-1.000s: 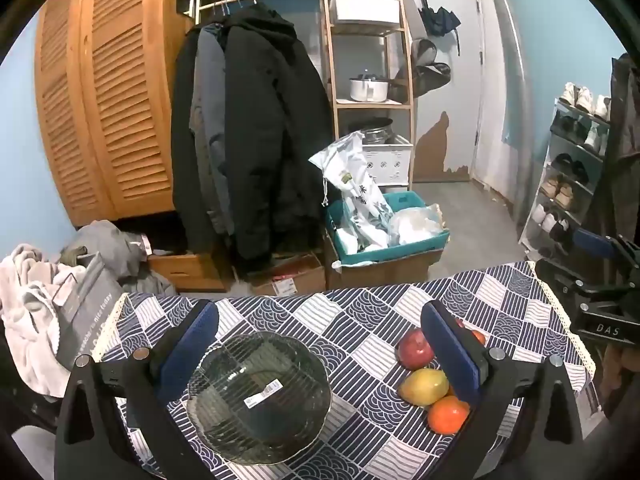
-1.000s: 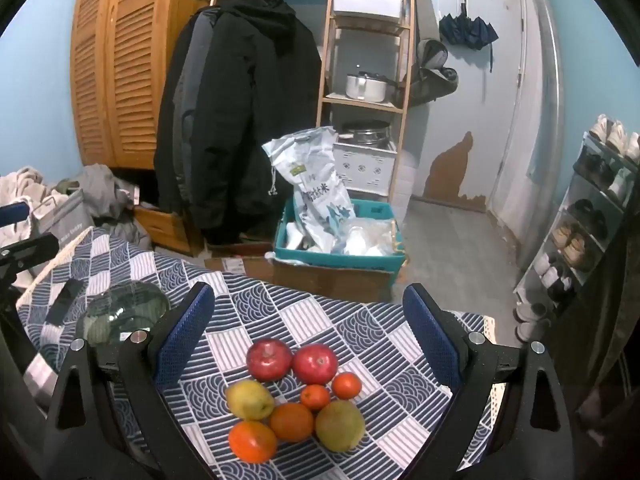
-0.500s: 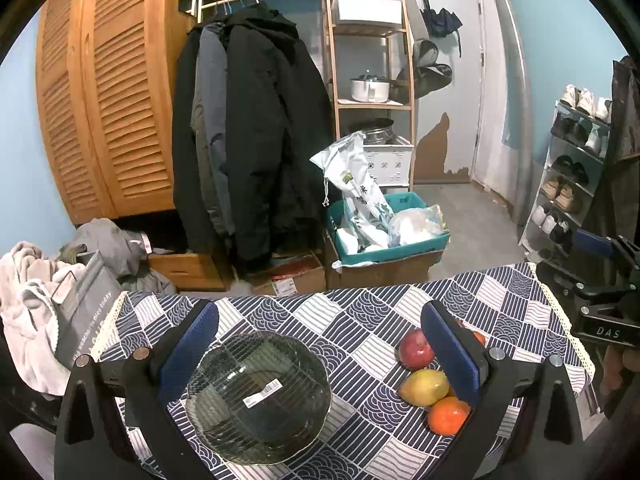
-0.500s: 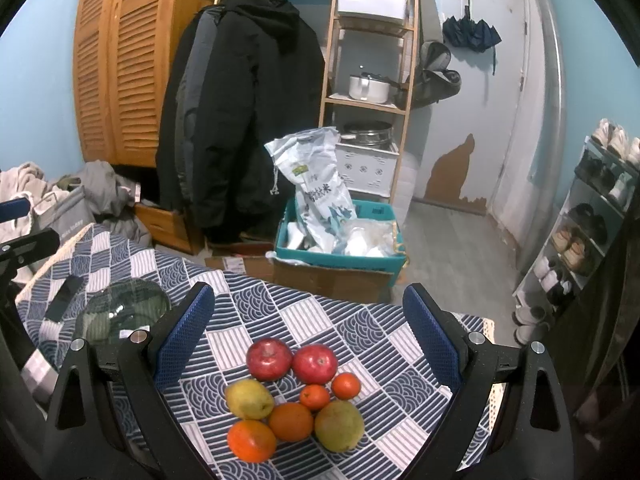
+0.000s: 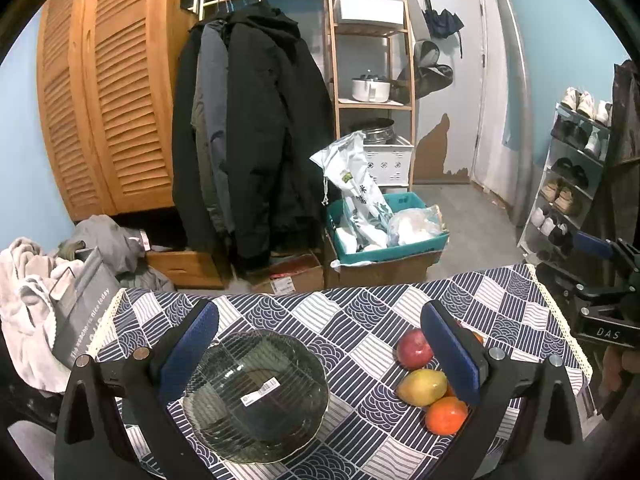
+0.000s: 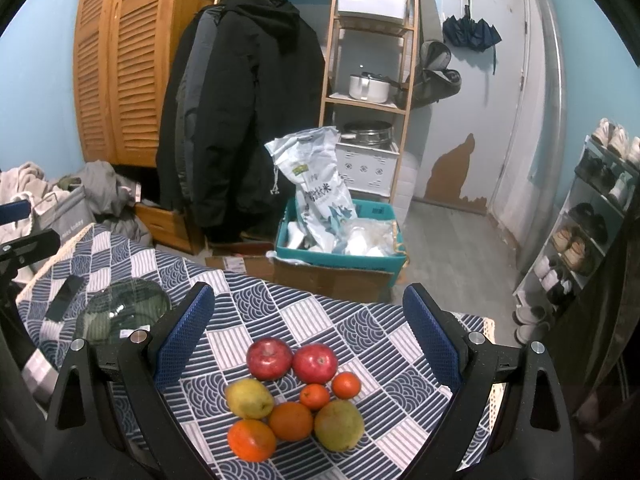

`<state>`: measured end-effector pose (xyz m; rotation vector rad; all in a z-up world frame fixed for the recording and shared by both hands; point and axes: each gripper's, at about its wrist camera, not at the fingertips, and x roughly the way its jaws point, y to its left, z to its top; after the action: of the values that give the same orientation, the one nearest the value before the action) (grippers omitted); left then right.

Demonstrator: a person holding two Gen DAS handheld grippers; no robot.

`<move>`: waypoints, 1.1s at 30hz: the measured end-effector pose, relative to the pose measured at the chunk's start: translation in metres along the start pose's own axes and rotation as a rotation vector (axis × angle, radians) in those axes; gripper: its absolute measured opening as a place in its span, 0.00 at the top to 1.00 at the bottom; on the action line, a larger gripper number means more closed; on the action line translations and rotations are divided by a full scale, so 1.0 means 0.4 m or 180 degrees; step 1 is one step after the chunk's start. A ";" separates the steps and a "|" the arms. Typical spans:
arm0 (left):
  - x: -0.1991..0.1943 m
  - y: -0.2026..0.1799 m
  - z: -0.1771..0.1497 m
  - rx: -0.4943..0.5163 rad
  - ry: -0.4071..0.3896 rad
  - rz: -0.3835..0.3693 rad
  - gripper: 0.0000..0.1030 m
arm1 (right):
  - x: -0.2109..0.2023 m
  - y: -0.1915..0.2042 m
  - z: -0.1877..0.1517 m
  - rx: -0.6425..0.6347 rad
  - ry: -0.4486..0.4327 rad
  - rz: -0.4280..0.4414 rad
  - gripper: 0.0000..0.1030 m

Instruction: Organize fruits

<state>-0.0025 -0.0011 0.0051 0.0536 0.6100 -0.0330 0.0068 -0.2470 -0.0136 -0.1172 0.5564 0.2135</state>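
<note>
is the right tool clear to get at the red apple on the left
Probably yes. The right tool is open and empty above the fruit, and the left red apple sits at the pile's far edge with bare tablecloth behind it; only the other apple touches its side.

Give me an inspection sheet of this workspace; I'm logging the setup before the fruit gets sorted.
Surface: table under a blue-and-white patterned cloth.
Job's things: two red apples, two yellow-green pears, two oranges and two small tangerines clustered together; glass plate apart from them, holding no fruit.
Clutter: a dark phone beside the plate.
Grippers: left tool open above the plate; right tool open above the fruit; neither holds anything.
Cables: nothing seen.
Surroundings: hanging coats, wooden shelf, teal crate, shoe rack.
</note>
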 end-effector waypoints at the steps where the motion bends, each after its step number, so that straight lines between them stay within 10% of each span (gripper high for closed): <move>1: 0.001 0.001 -0.002 -0.0002 -0.0006 -0.0001 0.01 | 0.000 0.000 0.000 0.0002 0.0000 0.0003 0.09; 33: 0.000 0.006 -0.007 -0.0026 0.0010 -0.0023 0.01 | 0.003 0.002 -0.004 -0.0007 0.0013 0.0002 0.09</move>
<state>-0.0037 0.0014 0.0029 0.0435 0.6135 -0.0374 0.0068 -0.2461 -0.0157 -0.1198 0.5603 0.2145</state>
